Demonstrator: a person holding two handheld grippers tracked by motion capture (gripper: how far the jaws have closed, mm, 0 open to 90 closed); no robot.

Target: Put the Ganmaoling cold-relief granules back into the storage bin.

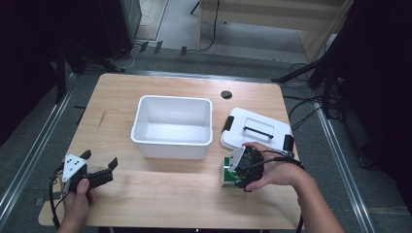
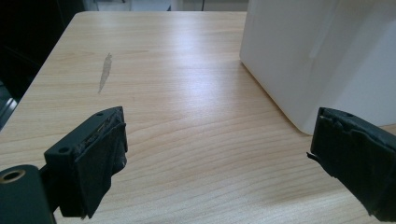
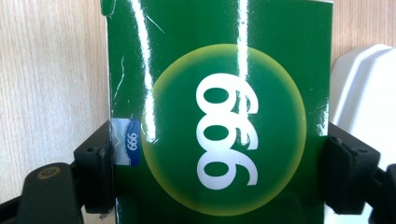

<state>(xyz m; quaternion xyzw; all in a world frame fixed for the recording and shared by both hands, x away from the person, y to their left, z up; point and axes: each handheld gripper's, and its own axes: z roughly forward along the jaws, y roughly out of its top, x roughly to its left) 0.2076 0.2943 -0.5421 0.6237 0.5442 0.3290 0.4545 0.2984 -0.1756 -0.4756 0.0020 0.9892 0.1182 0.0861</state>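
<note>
A green box point(image 1: 226, 174) with a white "999" in a yellow circle point(image 3: 224, 93) lies on the wooden table point(image 1: 170, 194), just in front of the white lid. My right gripper point(image 1: 243, 177) points down over it, and in the right gripper view the right gripper point(image 3: 219, 154) has both black pads flush against the box's two sides. My left gripper point(image 1: 99, 159) is held near the table's front left, well apart from the box. Its jaws stand wide in the left gripper view, the left gripper point(image 2: 217, 135) having only bare wood between them.
An empty white bin point(image 1: 172, 145) stands mid-table; its near wall point(image 2: 303, 60) rises to the right ahead of the left gripper. A white lid point(image 1: 257, 128) with a black handle and clips lies flat behind the box, its edge point(image 3: 359, 84) beside the right jaw. A cable hole point(image 1: 226, 94) sits at the back.
</note>
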